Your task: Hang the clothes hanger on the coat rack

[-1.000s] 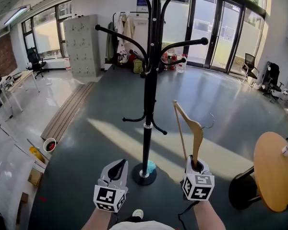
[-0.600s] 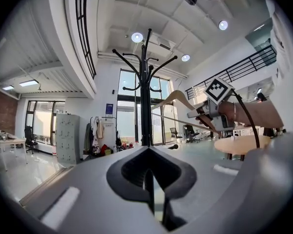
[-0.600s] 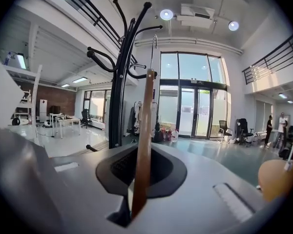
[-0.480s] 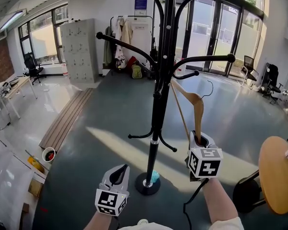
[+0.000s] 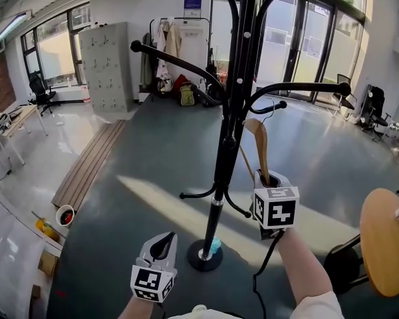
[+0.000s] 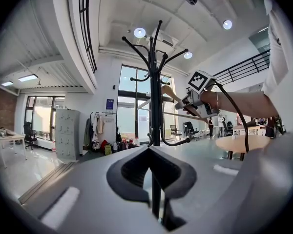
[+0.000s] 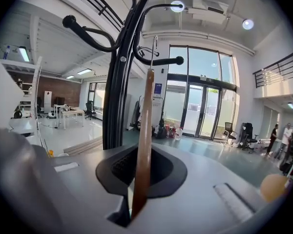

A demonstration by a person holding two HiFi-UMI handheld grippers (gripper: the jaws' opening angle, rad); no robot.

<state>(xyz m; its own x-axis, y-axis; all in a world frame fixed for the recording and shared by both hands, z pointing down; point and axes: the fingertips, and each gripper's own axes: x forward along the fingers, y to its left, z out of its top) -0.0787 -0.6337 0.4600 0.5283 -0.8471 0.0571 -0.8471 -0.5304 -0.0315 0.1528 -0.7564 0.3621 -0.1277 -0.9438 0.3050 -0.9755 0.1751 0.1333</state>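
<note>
Pinching the wooden hanger (image 5: 259,143) upright, the right gripper (image 5: 266,176) is raised, with the coat rack (image 5: 225,153) just left of it. The hanger's hook (image 7: 154,47) stands above the jaws, close to a rack arm. The left gripper (image 5: 163,242) hangs lower, jaws together and empty.

Coat rack (image 5: 218,178) pole and arms (image 5: 299,87) hem the right tool (image 5: 267,178) and its clothes hanger (image 5: 260,145) leftward and above; rightward lies open air.

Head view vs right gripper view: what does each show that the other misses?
Head view only: the left gripper, held low, and the rack's base. Right gripper view only: the ceiling lights and the jaws shut on the hanger's wood. Both: the wooden hanger in the right gripper, beside the coat rack.
</note>
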